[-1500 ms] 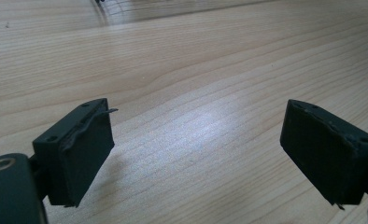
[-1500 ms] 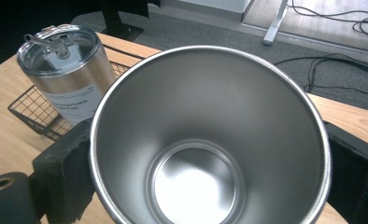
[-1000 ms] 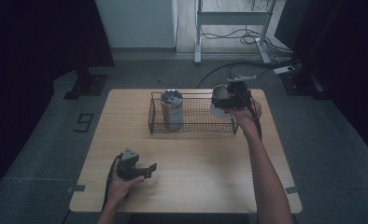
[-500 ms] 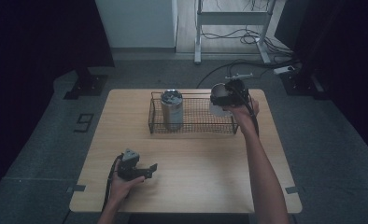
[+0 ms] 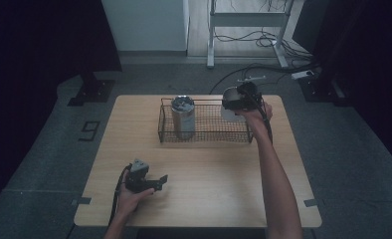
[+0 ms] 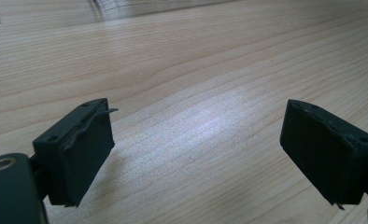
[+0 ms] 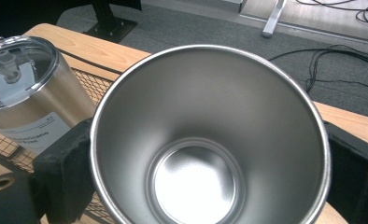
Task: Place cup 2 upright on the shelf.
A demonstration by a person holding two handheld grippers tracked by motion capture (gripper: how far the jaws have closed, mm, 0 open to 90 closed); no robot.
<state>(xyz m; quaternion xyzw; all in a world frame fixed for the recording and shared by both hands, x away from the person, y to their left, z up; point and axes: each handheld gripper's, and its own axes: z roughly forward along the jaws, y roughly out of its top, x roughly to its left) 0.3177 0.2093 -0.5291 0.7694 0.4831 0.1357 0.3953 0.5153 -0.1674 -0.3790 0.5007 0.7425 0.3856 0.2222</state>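
- I'm holding the right claw (image 5: 234, 102) up at the far right end of the wire basket (image 5: 204, 130), and it's clamping an open steel tumbler (image 5: 229, 110) between its jaws.
- Looking along the right gripper view, I'm staring straight down into that tumbler (image 7: 205, 140): no lid on it, shiny inside, bare bottom, one black jaw pressing on each side of its wall.
- From the high view, the tumbler is sitting at the basket's right end, above the mesh; I can't tell whether its base is touching the basket floor.
- A second tumbler, the lidded tumbler (image 5: 183, 117), is standing upright in the left part of the basket, well apart from the one I'm gripping.
- In the right gripper view that lidded tumbler (image 7: 23, 98) is showing a clear lid and a pale label, with the basket mesh beneath it.
- My left claw (image 5: 156, 181) is resting low on the near left of the wooden surface (image 5: 224, 174), far from the basket.
- In the left gripper view its jaws are standing wide apart with nothing between them, just wood grain (image 6: 187, 93) underneath.
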